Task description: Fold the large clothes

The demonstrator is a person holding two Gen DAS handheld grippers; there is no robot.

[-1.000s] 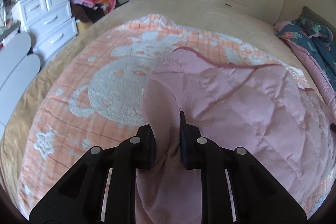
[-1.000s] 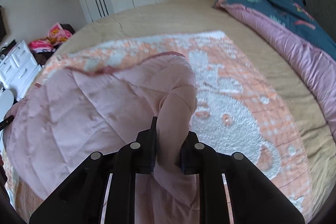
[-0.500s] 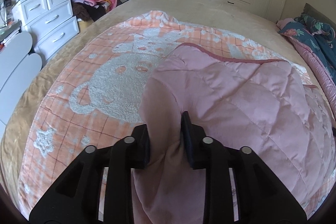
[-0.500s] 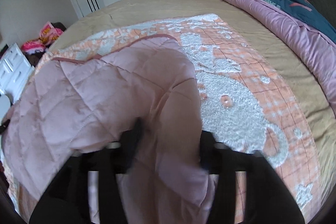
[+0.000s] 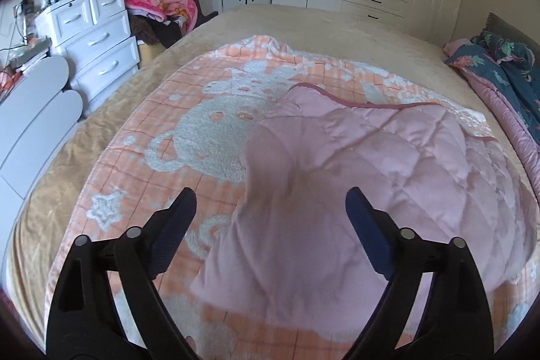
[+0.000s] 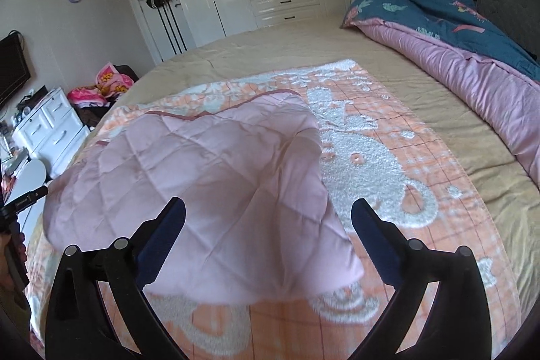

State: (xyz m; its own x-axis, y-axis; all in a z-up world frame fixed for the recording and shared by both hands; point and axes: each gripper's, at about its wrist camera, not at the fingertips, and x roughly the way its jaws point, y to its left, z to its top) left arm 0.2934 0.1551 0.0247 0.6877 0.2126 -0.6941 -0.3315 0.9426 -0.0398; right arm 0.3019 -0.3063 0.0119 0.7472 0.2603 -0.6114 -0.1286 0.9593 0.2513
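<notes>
Both the left gripper [image 5: 271, 203] and right gripper [image 6: 268, 213] stood wide and empty above the pink quilted garment [image 6: 209, 181], which lay mid-frame on the orange blanket [image 6: 405, 157], apparently released to settle a fold.

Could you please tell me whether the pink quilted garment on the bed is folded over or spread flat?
Folded over: the pink quilted garment lies doubled on the orange blanket, its maroon-trimmed edge on top.
</notes>
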